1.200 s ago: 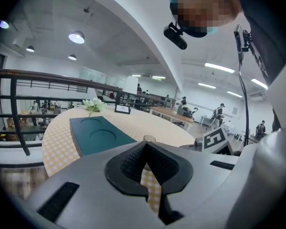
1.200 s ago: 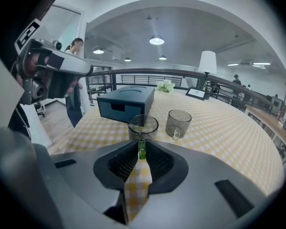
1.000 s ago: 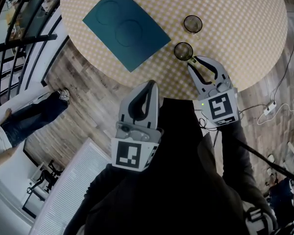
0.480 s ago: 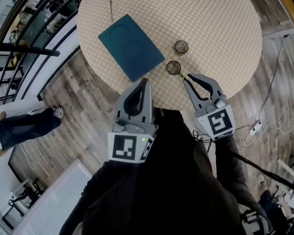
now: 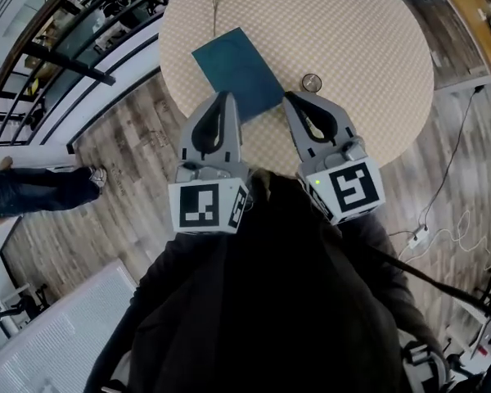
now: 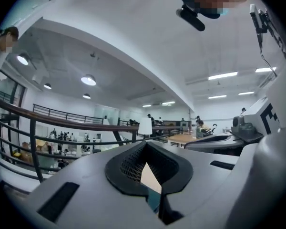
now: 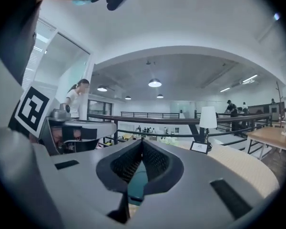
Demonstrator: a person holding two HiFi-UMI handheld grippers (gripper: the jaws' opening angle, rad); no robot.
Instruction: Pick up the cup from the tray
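As they point side by side toward the surface (image 5: 368, 47), the left claw (image 5: 222, 98) and right claw (image 5: 293, 98) are closed, empty.

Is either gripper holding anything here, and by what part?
Nothing is held: the left gripper and right gripper both have jaws together, empty.

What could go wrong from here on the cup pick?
1. The right gripper and left gripper are both shut and empty, raised above the table; approaching shut would likely knock the cup over.
2. The cup stands on the table beside the tray, not on it; aiming at the tray would find nothing.
3. The right gripper hides the table next to the cup in the head view.
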